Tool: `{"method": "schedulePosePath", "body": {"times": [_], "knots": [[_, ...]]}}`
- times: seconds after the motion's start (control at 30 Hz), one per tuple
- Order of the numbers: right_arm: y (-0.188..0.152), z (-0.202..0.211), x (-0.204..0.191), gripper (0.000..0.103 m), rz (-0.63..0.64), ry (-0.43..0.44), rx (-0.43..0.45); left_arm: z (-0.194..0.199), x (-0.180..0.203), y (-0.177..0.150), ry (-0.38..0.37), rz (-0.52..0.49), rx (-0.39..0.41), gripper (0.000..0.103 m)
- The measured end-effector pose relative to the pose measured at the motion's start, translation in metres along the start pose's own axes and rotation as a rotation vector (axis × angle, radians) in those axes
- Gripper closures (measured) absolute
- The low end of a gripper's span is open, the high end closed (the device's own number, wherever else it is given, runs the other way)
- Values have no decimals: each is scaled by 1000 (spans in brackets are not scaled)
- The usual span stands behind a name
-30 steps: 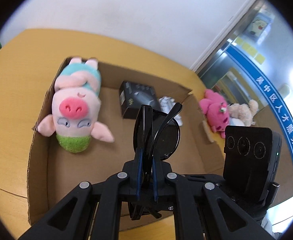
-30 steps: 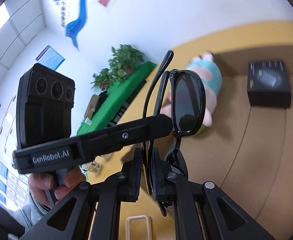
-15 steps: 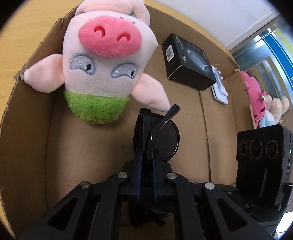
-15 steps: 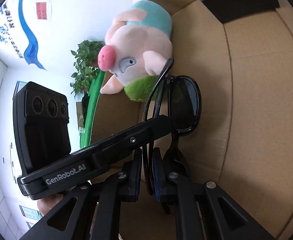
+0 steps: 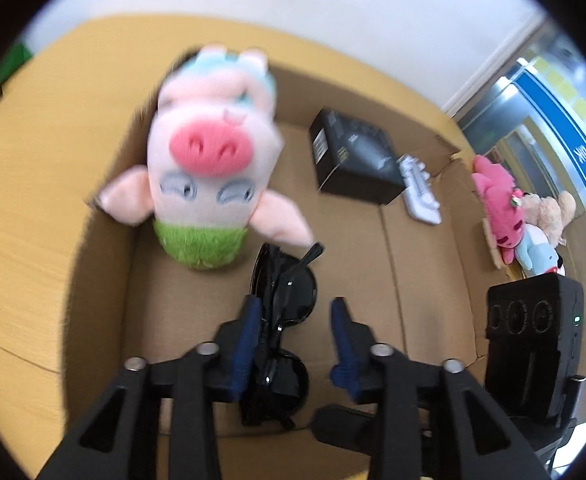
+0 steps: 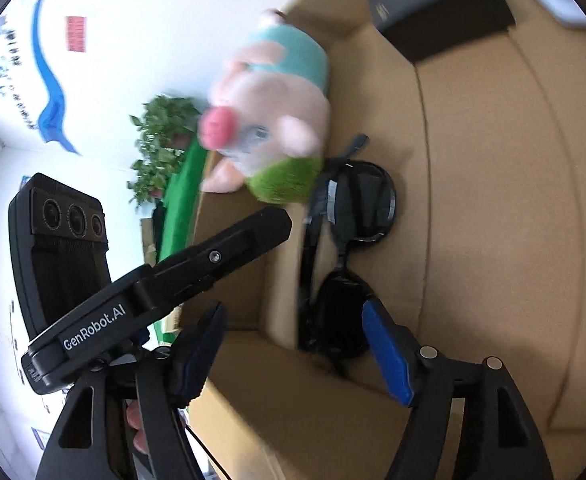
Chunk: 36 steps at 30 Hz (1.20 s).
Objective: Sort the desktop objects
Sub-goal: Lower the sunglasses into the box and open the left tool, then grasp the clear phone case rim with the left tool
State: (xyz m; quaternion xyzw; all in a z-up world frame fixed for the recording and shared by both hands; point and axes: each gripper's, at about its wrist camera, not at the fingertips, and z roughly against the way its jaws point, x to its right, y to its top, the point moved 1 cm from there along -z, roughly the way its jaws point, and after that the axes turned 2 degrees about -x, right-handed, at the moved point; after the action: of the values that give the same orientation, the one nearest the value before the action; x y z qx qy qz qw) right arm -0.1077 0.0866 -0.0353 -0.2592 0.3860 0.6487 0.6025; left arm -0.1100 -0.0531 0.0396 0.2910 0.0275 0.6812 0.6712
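Note:
Folded black sunglasses (image 5: 283, 312) stand on edge on the floor of an open cardboard box (image 5: 105, 280), near its front wall. My left gripper (image 5: 295, 308) straddles them with its jaws opening: the glasses lean on the left pad and the right pad is apart from them. In the right wrist view the sunglasses (image 6: 345, 240) lie between the spread fingers of my right gripper (image 6: 293, 320), whose jaws are also opening, with neither pad pressing. A pink pig plush (image 5: 209, 176) with a green base lies just beyond the glasses.
A black carton (image 5: 353, 164) and a white plastic piece (image 5: 417, 192) sit at the box's far end. Pink and beige plush toys (image 5: 505, 216) lie outside the box on the yellow table (image 5: 21, 208). A hand (image 6: 141, 428) holds the left gripper.
Both grippers sank into the box while shut on the sunglasses. Both sets of jaws have now spread, and the glasses rest on the box floor.

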Motion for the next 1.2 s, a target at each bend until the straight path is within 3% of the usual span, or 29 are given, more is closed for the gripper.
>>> {"method": "schedulePosePath", "body": {"times": [0.07, 0.17, 0.23, 0.4, 0.5, 0.53, 0.67, 0.8, 0.83, 0.9, 1.0, 1.13, 1.2], "knots": [[-7, 16, -15, 30, 66, -22, 41, 15, 8, -5, 25, -33, 45, 60], [-24, 48, -36, 11, 172, -90, 119, 39, 18, -16, 44, -72, 113, 60], [-28, 68, -49, 9, 247, -151, 173, 58, 26, -26, 60, -98, 177, 59], [-69, 125, -69, 4, 377, -364, 305, 108, 46, -61, 114, -193, 365, 37], [-98, 148, -86, 0, 470, -425, 398, 128, 52, -88, 126, -245, 457, 23], [-107, 154, -88, 0, 497, -434, 408, 131, 52, -95, 129, -251, 466, 23], [-137, 147, -76, 0, 553, -452, 352, 124, 41, -124, 129, -242, 392, 23], [-173, 122, -50, 3, 552, -460, 226, 100, 14, -153, 150, -195, 284, 24], [-185, 111, -43, 6, 561, -464, 183, 94, 6, -159, 160, -177, 255, 24], [-202, 90, -32, 23, 560, -469, 119, 82, -7, -172, 166, -152, 201, 25], [-219, 64, -18, 35, 534, -478, 49, 65, -23, -186, 169, -128, 127, 26], [-225, 52, -11, 45, 543, -514, 43, 46, -29, -197, 184, -146, 55, 44], [-223, 55, -8, 49, 540, -520, 47, 35, -33, -202, 196, -134, 17, 59]]}}
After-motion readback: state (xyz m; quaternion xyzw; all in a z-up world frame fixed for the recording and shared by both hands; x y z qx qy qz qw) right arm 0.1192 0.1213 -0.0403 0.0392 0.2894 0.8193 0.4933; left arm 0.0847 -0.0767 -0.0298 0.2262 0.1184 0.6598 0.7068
